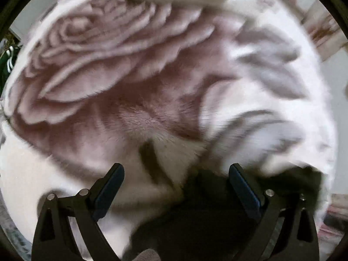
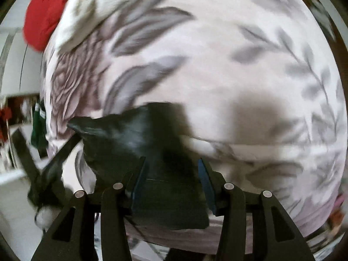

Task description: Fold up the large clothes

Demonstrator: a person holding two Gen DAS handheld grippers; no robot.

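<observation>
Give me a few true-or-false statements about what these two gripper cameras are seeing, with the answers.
1. The left gripper has its fingers spread apart. True.
2. The blanket is plain blue. False: it is white with a large pink rose and grey leaves.
3. A dark garment lies between the fingers of the right gripper. True.
4. The red fabric lies at the bottom of the right wrist view. False: it is at the upper left.
5. The dark garment is already neatly folded. False: it looks crumpled.

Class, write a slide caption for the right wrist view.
Right gripper open around dark garment lying on floral blanket.
</observation>
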